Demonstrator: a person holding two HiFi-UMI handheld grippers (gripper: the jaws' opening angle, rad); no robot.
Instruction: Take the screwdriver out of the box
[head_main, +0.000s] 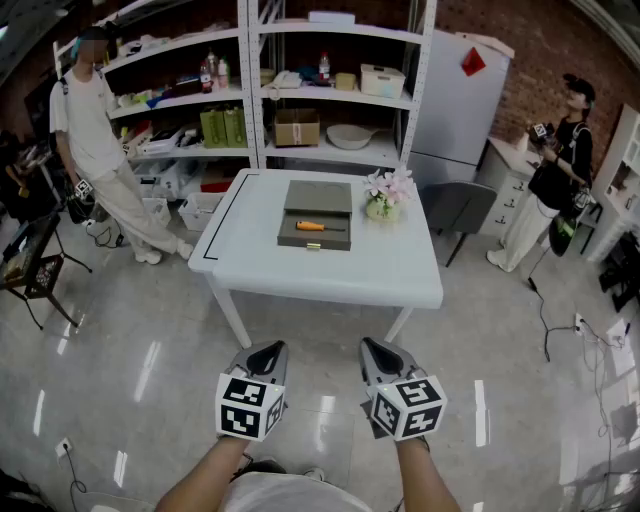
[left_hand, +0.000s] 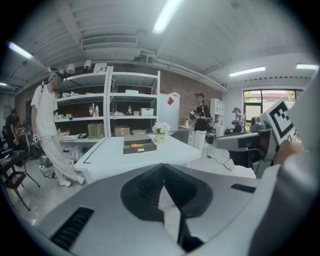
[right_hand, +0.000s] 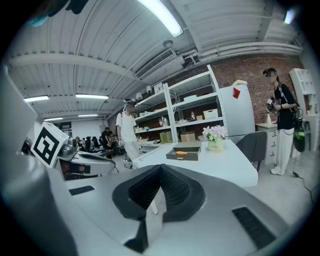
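Observation:
An open grey box (head_main: 316, 238) lies on the white table (head_main: 400, 270), far ahead of me. Inside it rests the orange-handled screwdriver (head_main: 310, 226), lying crosswise. Both grippers hover low over the floor, well short of the table's near edge. My left gripper (head_main: 268, 348) and right gripper (head_main: 376, 346) are side by side, both shut and empty. In the left gripper view the jaws (left_hand: 162, 167) meet at the tip, with the box (left_hand: 140, 149) and screwdriver (left_hand: 137, 145) small in the distance. The right gripper (right_hand: 161, 167) looks toward the box (right_hand: 183, 157) and screwdriver (right_hand: 182, 153) too.
A small pot of flowers (head_main: 383, 205) stands on the table just right of the box. A grey chair (head_main: 455, 208) sits behind the table's right corner. White shelves (head_main: 250, 90) and a fridge (head_main: 462, 95) line the back. One person (head_main: 100, 140) stands left, another (head_main: 560, 170) right.

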